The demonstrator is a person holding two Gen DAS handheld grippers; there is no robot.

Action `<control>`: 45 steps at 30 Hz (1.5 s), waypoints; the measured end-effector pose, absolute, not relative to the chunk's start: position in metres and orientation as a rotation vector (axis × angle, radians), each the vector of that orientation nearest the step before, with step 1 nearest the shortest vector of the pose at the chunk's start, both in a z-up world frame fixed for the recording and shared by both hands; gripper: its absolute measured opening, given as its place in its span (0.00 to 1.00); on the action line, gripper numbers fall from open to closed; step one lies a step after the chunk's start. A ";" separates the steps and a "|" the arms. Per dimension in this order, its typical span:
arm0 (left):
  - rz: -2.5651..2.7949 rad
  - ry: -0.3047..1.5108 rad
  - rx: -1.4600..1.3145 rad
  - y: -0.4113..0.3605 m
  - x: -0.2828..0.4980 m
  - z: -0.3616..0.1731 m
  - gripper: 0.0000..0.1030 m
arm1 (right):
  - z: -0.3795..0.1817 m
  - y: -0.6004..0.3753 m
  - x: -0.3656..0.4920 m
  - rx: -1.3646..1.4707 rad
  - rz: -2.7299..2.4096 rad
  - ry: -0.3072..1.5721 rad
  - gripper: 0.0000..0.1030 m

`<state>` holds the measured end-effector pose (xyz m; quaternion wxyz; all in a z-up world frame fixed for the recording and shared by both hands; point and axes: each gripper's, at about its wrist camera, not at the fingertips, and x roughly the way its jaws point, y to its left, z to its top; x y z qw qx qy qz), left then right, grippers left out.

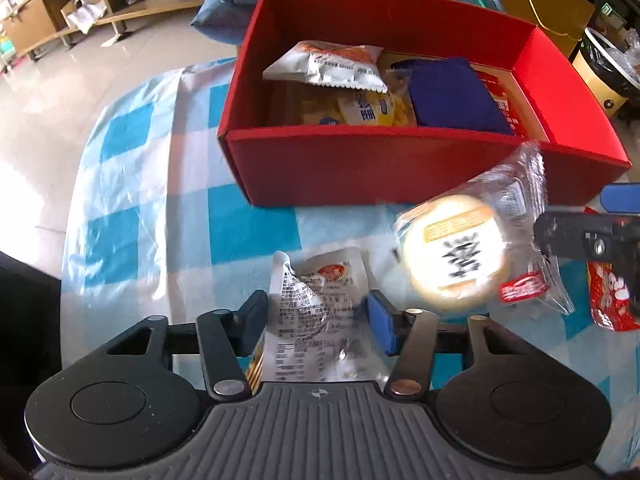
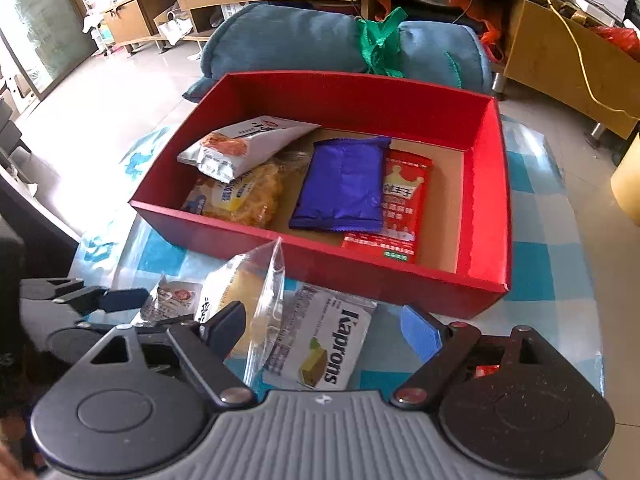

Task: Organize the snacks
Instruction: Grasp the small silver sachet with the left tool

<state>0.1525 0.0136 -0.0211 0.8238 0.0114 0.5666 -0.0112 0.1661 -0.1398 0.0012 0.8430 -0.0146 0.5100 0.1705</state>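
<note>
My left gripper [image 1: 318, 320] points down at the checked tablecloth and is shut on a small crumpled silver snack packet [image 1: 316, 308], which fills the gap between its pads. The same packet [image 2: 172, 300] shows at the left of the right wrist view. My right gripper [image 2: 324, 330] stands open over a white Kaprons packet [image 2: 320, 344]. A round cake in a clear wrapper [image 1: 456, 252] lies beside it, and the wrapper's edge [image 2: 268, 292] stands up next to the right gripper's black finger [image 2: 226, 328]. The red box [image 1: 360, 168] behind holds silver, yellow, purple and red packets.
A red snack packet [image 1: 608, 300] lies on the cloth at the right, under the right gripper. A rolled blue cushion [image 2: 300, 40] sits just beyond the box. The table edge [image 1: 76, 220] drops to tiled floor at the left. Wooden shelves line the back.
</note>
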 end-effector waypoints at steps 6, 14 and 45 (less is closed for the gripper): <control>-0.031 1.215 0.015 0.020 0.138 -0.012 0.53 | 0.007 -0.144 0.157 -0.038 0.374 1.058 0.79; -0.022 1.229 -0.004 0.028 0.133 -0.017 0.61 | 0.002 -0.145 0.123 -0.059 0.407 1.081 0.79; -0.071 1.194 0.033 0.029 0.113 -0.004 0.60 | -0.047 -0.077 0.049 -0.392 0.820 1.227 0.79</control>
